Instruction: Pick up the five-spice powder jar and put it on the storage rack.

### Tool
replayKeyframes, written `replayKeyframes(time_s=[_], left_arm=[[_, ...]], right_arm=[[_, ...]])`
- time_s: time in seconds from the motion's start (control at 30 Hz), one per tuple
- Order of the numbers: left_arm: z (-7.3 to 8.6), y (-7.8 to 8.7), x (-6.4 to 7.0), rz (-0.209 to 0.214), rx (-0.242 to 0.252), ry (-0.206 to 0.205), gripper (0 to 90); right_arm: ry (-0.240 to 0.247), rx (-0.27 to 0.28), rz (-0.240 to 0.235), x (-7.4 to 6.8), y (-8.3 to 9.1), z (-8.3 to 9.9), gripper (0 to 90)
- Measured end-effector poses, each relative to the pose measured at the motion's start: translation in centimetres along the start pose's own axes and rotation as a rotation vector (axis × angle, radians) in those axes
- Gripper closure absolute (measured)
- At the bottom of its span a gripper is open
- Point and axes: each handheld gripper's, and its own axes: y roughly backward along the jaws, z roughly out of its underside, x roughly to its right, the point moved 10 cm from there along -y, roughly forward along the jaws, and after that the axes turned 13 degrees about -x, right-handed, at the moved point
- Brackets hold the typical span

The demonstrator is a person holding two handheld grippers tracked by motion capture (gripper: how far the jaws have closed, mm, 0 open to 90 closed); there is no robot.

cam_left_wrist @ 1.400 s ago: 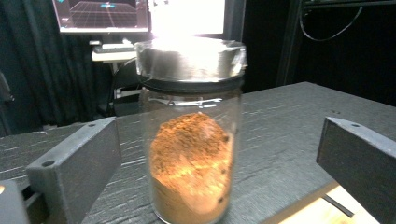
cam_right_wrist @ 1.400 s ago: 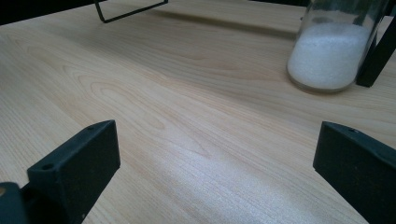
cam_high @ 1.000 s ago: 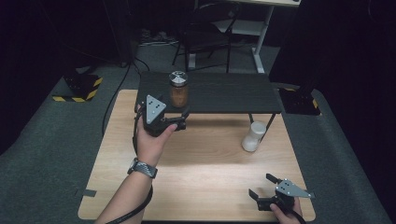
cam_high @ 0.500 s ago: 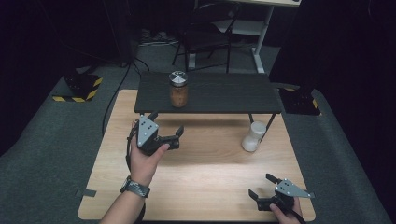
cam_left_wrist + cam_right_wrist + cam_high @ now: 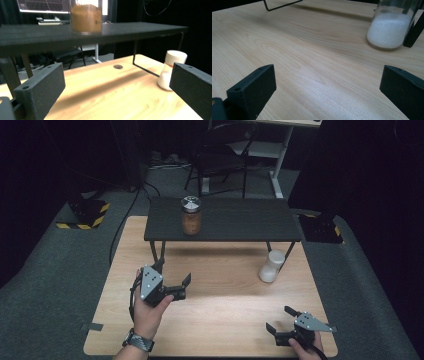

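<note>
A glass jar of brown powder [image 5: 191, 215] [image 5: 86, 16] with a metal lid stands on the low black shelf [image 5: 235, 222] [image 5: 45, 36]. On the wooden table [image 5: 220, 295], beside the shelf's right leg, stands a jar of white powder [image 5: 271, 266] [image 5: 172, 68] [image 5: 390, 27]. My left gripper [image 5: 173, 273] [image 5: 117, 85] hovers open in front of the shelf's left end, with nothing between its jaws. Near the table's front right corner my right gripper [image 5: 279, 318] [image 5: 328, 92] is open and empty, pointing toward the white jar.
The shelf stands on thin black wire legs [image 5: 162, 252]. A small dark hole [image 5: 118, 66] marks the tabletop under the shelf. Beyond the table are a chair [image 5: 220, 155], a white desk frame [image 5: 275, 150] and a yellow-black striped block [image 5: 82, 215] on grey carpet.
My left gripper has drawn back from the brown jar on the shelf toward the person, staying open. The right gripper has not moved.
</note>
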Motion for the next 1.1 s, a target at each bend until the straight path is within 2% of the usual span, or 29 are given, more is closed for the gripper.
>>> replayKeyframes(time_s=[0.13, 0.2, 0.37, 0.5, 0.7, 0.83, 0.97, 1.1], left_arm=[[2.1, 0.2, 0.5, 0.015, -0.027, -0.002, 0.3], [3.2, 0.2, 0.7, 0.03, -0.048, 0.013, 0.3], [4.9, 0.4, 1.2, 0.047, -0.09, 0.021, 0.3], [6.0, 0.5, 1.5, 0.057, -0.121, 0.013, 0.3], [7.7, 0.6, 1.4, 0.053, -0.176, 0.029, 0.4], [8.4, 0.8, 1.0, 0.045, -0.217, 0.015, 0.4], [9.2, 0.9, 0.7, 0.045, -0.251, -0.045, 0.4], [9.7, 0.6, 0.5, 0.037, -0.279, -0.049, 0.4]], right_arm=[[0.0, 0.0, -0.002, 0.0, 0.0, 0.0, 0.0], [0.001, 0.0, -0.001, 0.0, 0.0, 0.0, 0.0], [0.0, 0.002, -0.002, 0.0, 0.0, 0.0, 0.0], [0.002, 0.001, -0.001, 0.0, 0.0, 0.0, 0.0], [0.002, -0.002, 0.005, -0.1, 0.0, 0.0, 0.0], [0.002, -0.001, 0.006, -0.1, 0.0, 0.0, 0.0], [0.0, -0.002, 0.008, -0.1, 0.0, 0.0, 0.0], [0.001, -0.003, 0.011, -0.1, 0.0, 0.0, 0.0]])
